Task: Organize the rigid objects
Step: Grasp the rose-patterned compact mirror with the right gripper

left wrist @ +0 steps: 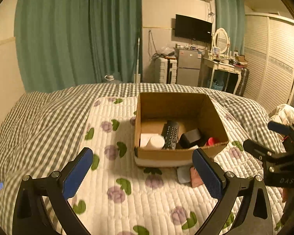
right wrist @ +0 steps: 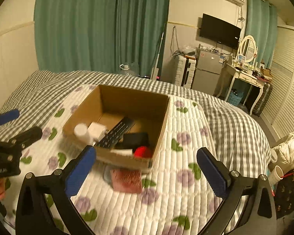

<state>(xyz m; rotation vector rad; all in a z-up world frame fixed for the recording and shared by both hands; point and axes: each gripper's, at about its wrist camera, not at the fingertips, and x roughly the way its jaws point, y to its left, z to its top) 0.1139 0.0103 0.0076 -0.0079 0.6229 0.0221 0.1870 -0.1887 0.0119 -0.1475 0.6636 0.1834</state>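
An open cardboard box [left wrist: 178, 153] [right wrist: 84, 117] stands on the floral quilt [left wrist: 143, 195]. Inside it lie a black remote [left wrist: 169, 135] [right wrist: 115, 133], a white cylinder [left wrist: 156, 142] [right wrist: 81, 130], a white box [right wrist: 97, 129], a black block [left wrist: 191, 138] [right wrist: 136, 139] and a red thing [left wrist: 211, 141] [right wrist: 143, 151]. A pink flat item [right wrist: 127, 180] [left wrist: 196, 178] and a grey-white item [left wrist: 183, 174] lie on the quilt just in front of the box. My left gripper [left wrist: 143, 172] is open and empty, short of the box. My right gripper [right wrist: 147, 174] is open and empty above the pink item.
A grey checked bedspread [left wrist: 39, 117] covers the bed under the quilt. Green curtains [left wrist: 78, 33], a small fridge [left wrist: 188, 68] and a dressing table [left wrist: 223, 66] stand beyond the bed. A white jacket [right wrist: 290, 150] lies at the right.
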